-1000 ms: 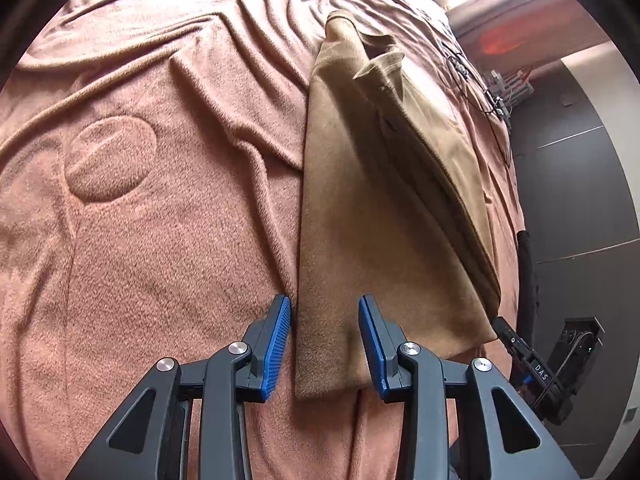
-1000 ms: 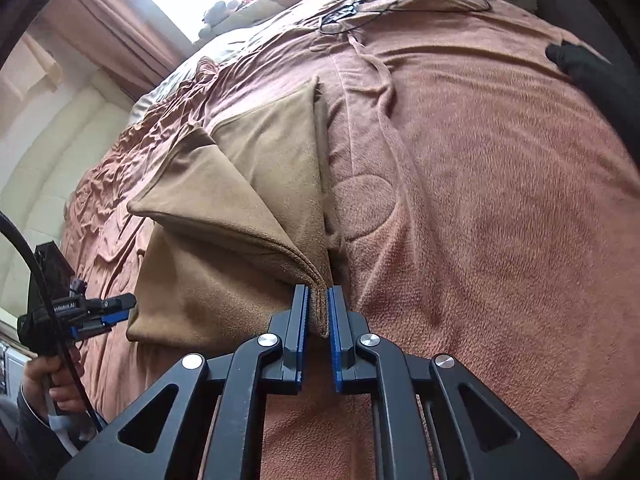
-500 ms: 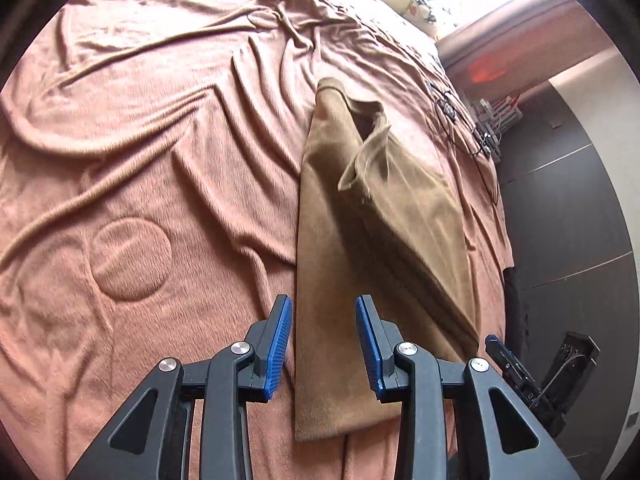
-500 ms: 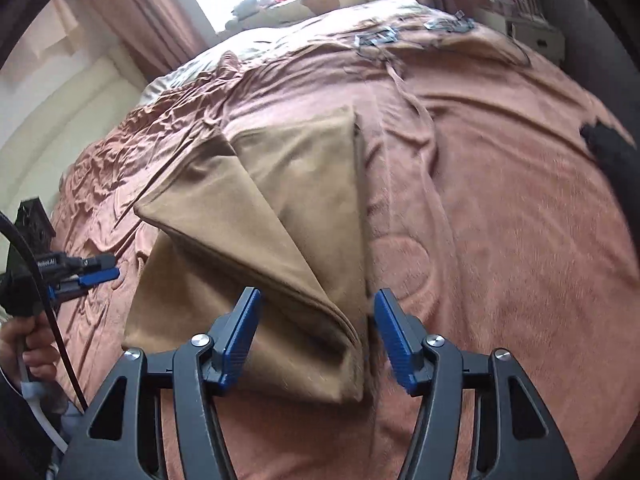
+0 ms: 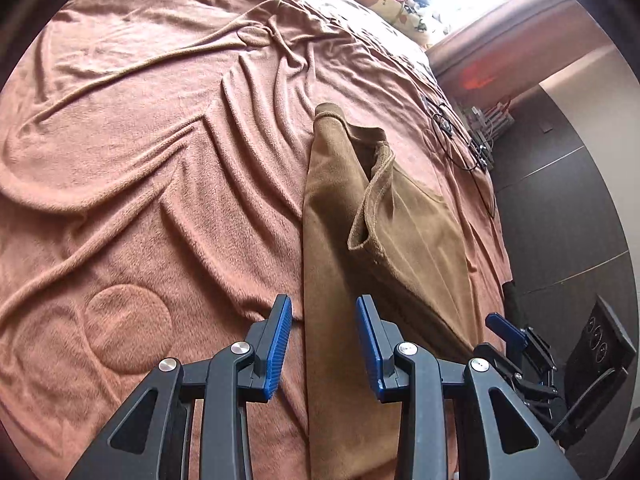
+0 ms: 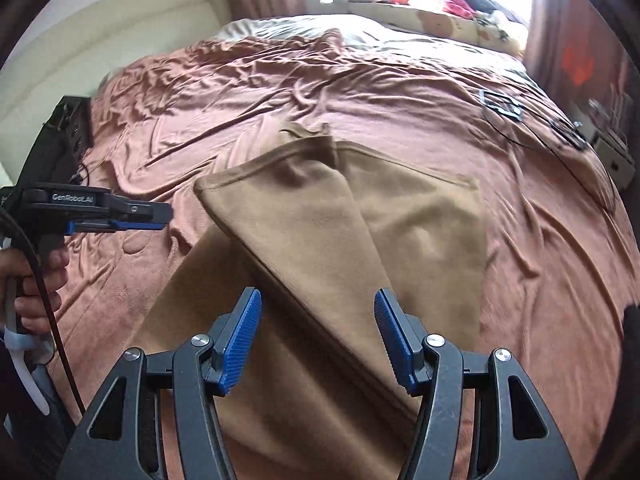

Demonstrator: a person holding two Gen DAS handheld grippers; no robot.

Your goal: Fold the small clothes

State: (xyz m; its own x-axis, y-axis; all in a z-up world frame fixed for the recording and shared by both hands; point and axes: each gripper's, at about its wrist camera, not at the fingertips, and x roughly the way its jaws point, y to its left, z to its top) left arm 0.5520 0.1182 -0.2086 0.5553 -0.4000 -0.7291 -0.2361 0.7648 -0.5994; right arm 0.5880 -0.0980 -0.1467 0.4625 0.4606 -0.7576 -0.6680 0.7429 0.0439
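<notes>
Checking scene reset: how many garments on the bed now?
1. A tan garment, partly folded, lies on the pink blanket, below the open right gripper and ahead of the left gripper. Others may lie outside both views.

Garment (image 6: 320,240) on blanket (image 6: 400,92)

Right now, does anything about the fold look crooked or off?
Yes. The tan garment has its top layer folded over diagonally, its crease slanting across the piece rather than lining up with its sides. Its hemmed corner curls upward instead of lying flat.
</notes>
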